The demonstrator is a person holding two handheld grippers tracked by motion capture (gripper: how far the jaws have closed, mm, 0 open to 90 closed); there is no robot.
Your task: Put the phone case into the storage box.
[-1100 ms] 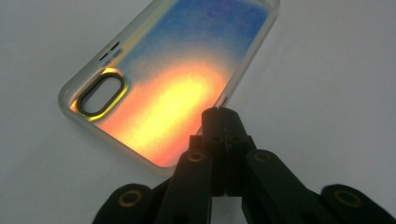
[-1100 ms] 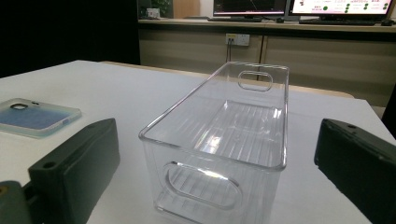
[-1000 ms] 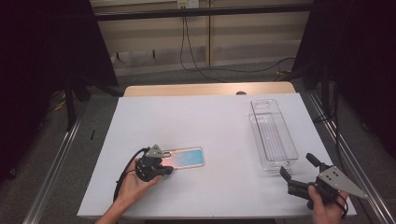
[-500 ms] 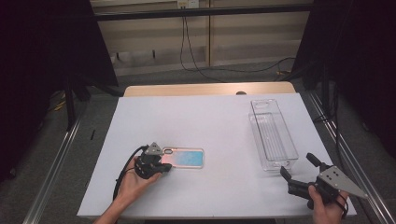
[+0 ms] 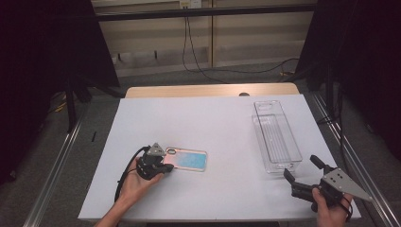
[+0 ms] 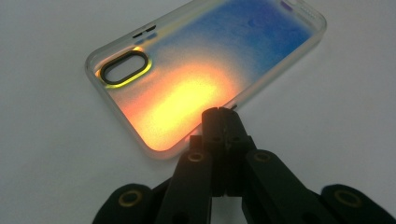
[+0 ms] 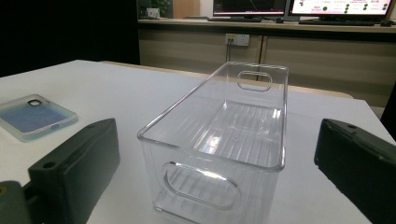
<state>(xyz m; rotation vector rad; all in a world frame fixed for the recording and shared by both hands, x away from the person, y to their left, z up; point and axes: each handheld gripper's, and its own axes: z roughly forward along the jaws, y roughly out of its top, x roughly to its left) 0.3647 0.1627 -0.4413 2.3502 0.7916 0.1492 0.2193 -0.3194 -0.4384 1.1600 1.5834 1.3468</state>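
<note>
An iridescent phone case (image 5: 187,160), orange at its camera-hole end and blue at the other, lies flat on the white table. In the left gripper view the phone case (image 6: 196,70) is just ahead of my left gripper (image 6: 219,114). Its jaws are shut together, tips at the case's long edge; I cannot tell whether the thin rim is pinched. From above, the left gripper (image 5: 163,166) is at the case's left end. My right gripper (image 5: 300,167) stands open at the near right. The right gripper (image 7: 217,161) faces the short end of a clear bin (image 7: 210,140) without touching it.
The empty clear plastic bin (image 5: 276,137) lies lengthwise at the table's right side, with handle slots at both ends. The white sheet (image 5: 213,118) covers the table; a wooden edge shows at the back. Metal rails run along both sides. The phone case (image 7: 35,116) shows at the left of the right gripper view.
</note>
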